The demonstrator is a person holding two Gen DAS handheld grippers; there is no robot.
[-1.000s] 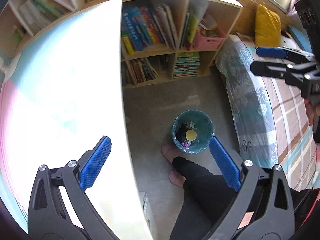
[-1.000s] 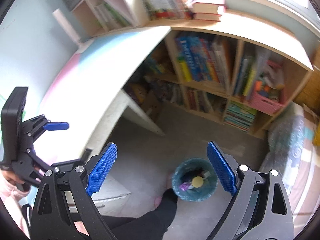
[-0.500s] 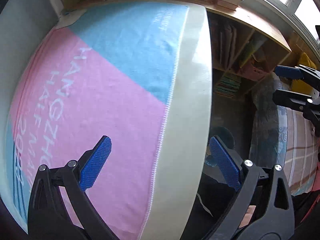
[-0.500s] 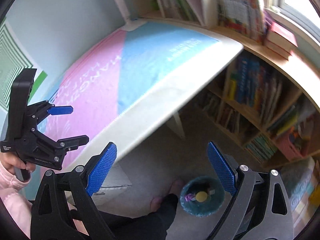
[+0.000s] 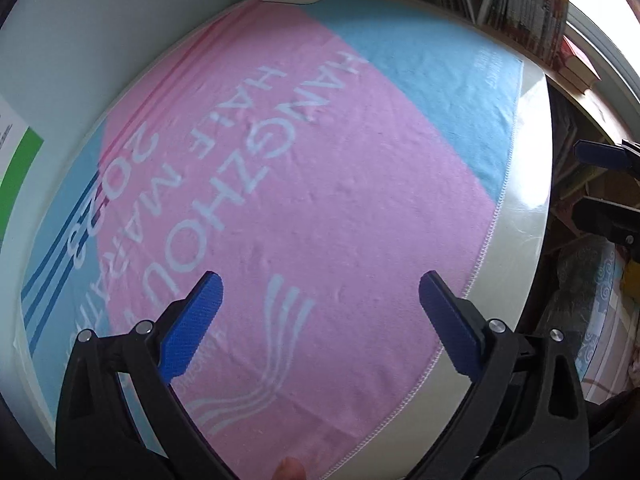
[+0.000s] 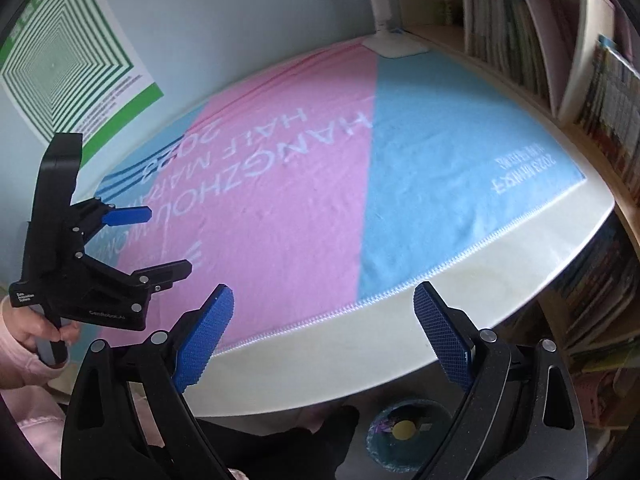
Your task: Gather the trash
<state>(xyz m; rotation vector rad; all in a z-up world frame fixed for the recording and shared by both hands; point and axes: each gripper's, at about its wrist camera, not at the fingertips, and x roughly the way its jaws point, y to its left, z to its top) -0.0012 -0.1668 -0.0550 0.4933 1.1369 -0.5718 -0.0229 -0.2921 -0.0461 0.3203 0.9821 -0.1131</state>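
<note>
My left gripper (image 5: 320,316) hangs open over a pink and blue towel (image 5: 320,160) spread on a white table (image 5: 524,208), with nothing between its blue pads. My right gripper (image 6: 324,332) is open too, above the table's near edge (image 6: 360,356). The right wrist view also shows the left gripper (image 6: 160,240) at the left, open, held by a hand (image 6: 28,332) in a pink sleeve. On the floor under the table stands a teal trash bin (image 6: 404,436) with a yellow disc and scraps inside. No loose trash shows on the towel.
A white lamp base (image 6: 396,46) sits at the table's far corner. Bookshelves (image 6: 560,52) full of books line the right side. A green striped poster (image 6: 64,72) hangs on the wall. A person's dark trouser leg (image 6: 288,448) is below the table edge.
Both grippers have lifted and swung from the floor and bin up over the table. The towel now fills both views; the bin shows only low in the right wrist view.
</note>
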